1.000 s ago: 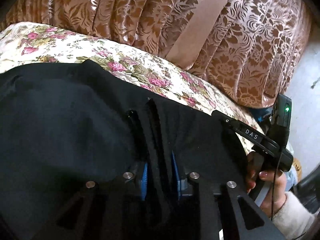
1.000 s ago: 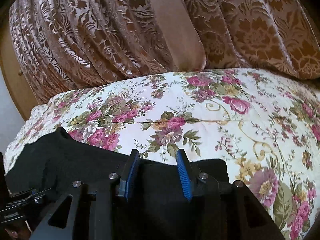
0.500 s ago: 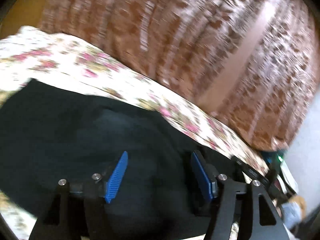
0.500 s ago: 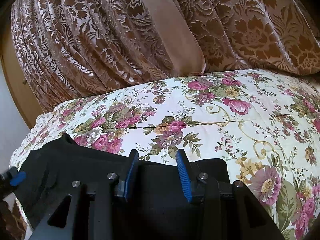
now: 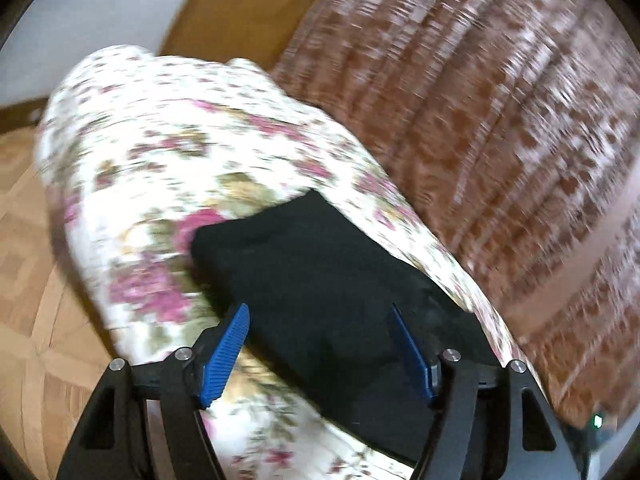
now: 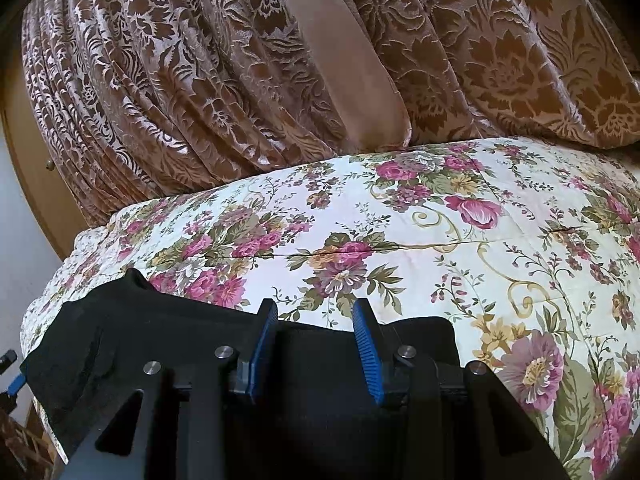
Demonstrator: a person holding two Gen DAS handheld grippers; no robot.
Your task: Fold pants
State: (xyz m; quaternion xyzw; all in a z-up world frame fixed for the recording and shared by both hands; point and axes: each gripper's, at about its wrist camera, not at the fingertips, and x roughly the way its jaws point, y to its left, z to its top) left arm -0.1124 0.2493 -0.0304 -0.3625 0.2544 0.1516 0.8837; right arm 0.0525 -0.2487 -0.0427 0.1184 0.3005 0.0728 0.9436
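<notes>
The black pants (image 5: 320, 280) lie folded on the floral bedspread (image 5: 160, 152). My left gripper (image 5: 320, 312) is wide open and empty, hovering over the near part of the pants; the view is blurred by motion. In the right wrist view the pants (image 6: 160, 332) lie along the bed's near edge. My right gripper (image 6: 316, 308) is open with its blue pads (image 6: 366, 344) just above the pants' far edge, holding nothing. The tip of the left gripper (image 6: 12, 376) shows at the far left edge.
A brown patterned curtain (image 6: 240, 60) hangs behind the bed. The floral bedspread (image 6: 440, 232) stretches to the right. Wooden parquet floor (image 5: 36, 280) lies left of the bed, with a wooden door (image 5: 240, 12) beyond.
My left gripper has let go of the pants, opened wide and swung left and back. The pants now lie flat. The right gripper has stayed open and almost still.
</notes>
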